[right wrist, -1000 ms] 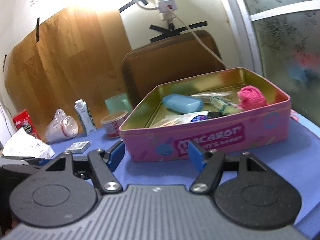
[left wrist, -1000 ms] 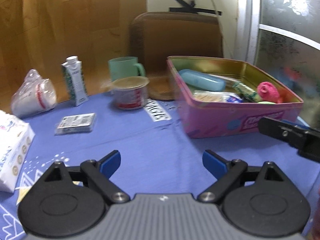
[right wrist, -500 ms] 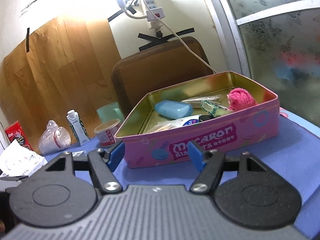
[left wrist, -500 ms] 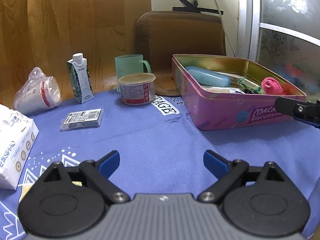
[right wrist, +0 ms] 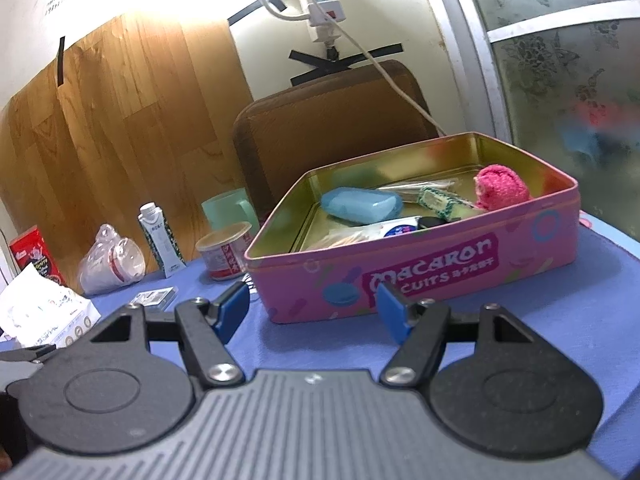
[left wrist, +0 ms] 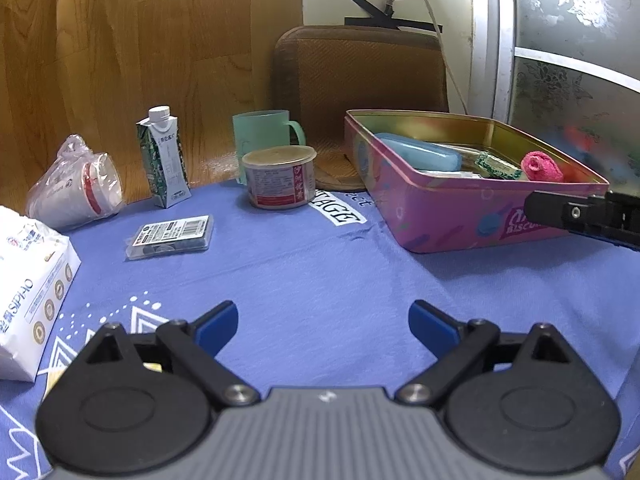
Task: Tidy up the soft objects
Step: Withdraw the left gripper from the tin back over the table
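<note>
My left tool: blue pads wide apart, nothing between, over bare blue cloth on desk. My right tool: pads apart too, nothing between, near front wall of pink tin. Tin sits far right on desk, lid off. Inside: pink fluffy roll at right end, blue case at left end, small packets between. Tissue pack lies near left. Flat packet, milk carton, can, green mug far left of tin.

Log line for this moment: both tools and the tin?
left tool: open, empty, over blue cloth | right tool: open, empty, facing pink tin | pink towel roll: inside tin
</note>
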A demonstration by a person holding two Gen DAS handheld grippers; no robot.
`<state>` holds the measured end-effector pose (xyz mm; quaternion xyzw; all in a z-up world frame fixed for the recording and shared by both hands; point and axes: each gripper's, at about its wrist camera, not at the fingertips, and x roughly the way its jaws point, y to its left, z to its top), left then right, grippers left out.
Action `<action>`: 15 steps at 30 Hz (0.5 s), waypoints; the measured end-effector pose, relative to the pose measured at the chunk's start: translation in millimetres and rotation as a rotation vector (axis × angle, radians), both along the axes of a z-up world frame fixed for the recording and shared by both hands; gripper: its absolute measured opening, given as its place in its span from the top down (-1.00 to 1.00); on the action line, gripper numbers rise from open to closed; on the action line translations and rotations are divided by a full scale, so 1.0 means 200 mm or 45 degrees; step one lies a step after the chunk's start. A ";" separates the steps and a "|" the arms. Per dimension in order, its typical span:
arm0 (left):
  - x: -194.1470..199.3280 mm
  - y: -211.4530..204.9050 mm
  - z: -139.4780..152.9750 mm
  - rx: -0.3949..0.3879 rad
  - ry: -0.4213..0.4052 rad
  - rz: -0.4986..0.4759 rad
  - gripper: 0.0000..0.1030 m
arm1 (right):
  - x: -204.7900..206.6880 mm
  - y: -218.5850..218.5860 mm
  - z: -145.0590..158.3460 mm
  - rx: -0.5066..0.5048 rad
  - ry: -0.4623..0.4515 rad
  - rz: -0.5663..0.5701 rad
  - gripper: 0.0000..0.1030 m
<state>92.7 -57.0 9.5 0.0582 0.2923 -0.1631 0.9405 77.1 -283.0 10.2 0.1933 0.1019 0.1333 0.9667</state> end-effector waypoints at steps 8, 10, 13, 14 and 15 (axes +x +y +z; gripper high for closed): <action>0.03 0.18 -0.02 -0.007 -0.011 0.086 -0.87 | 0.03 0.10 0.01 -0.059 0.011 0.069 -0.40; 0.04 0.25 -0.02 -0.006 -0.016 0.133 -0.87 | 0.05 0.15 0.02 -0.086 0.013 0.109 -0.40; 0.06 0.37 -0.04 -0.004 -0.025 0.230 -0.87 | 0.08 0.24 0.04 -0.145 0.010 0.202 -0.40; 0.06 0.41 -0.04 -0.005 -0.029 0.267 -0.87 | 0.10 0.28 0.05 -0.165 0.011 0.241 -0.40; 0.07 0.44 -0.05 -0.006 -0.036 0.301 -0.87 | 0.12 0.32 0.06 -0.189 0.011 0.290 -0.40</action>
